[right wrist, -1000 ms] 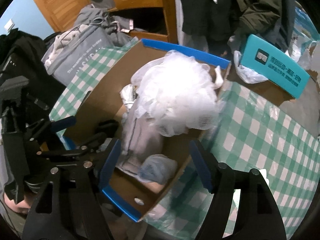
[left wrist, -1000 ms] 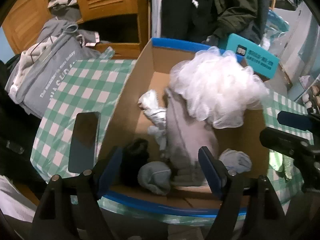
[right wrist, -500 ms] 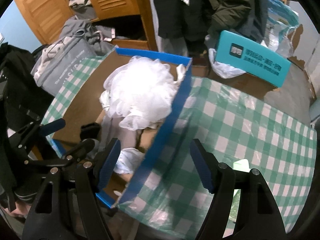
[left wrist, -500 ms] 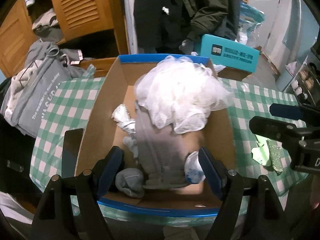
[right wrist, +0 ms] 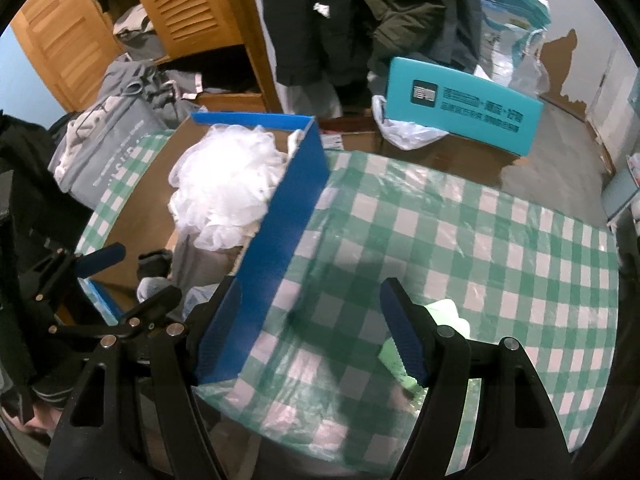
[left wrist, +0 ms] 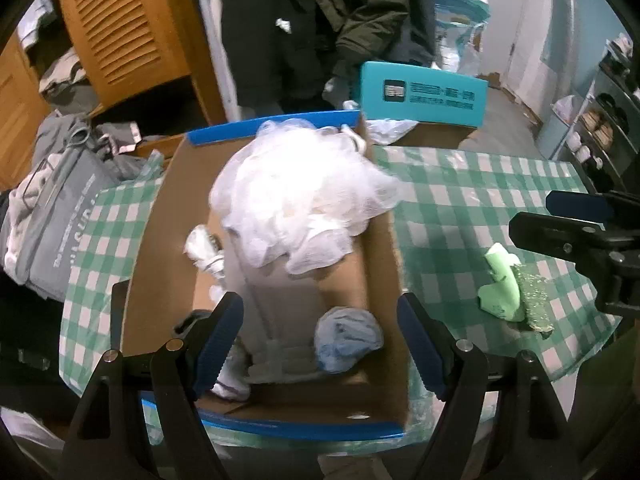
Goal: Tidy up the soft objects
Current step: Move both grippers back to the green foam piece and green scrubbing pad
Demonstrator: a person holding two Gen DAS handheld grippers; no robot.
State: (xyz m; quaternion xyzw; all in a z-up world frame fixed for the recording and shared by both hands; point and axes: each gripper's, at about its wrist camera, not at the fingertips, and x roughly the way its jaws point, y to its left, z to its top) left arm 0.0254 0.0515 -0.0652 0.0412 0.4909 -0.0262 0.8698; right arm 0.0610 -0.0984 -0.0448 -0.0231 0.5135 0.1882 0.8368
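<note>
Both claws, left claw (left wrist: 320, 344) and right claw (right wrist: 310, 330), point steeply downward with jaws wide apart, gripping nothing.

A: I see a matt brown cardboard box (left wrist: 168, 216) mid-frame, glossy blue outside, frothy white mesh puff (left wrist: 296, 204) in it.
B: Table?
A: Checked tablecloth (right wrist: 460, 240) under shiny clear plastic, right. Slatted wood doors (right wrist: 192, 4) upper left.

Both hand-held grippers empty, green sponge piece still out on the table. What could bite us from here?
1. The green sponge lies near the table edge; a nudge could push it off.
2. The white mesh pouf is heaped above the cardboard box rim; adding items might spill it out.
</note>
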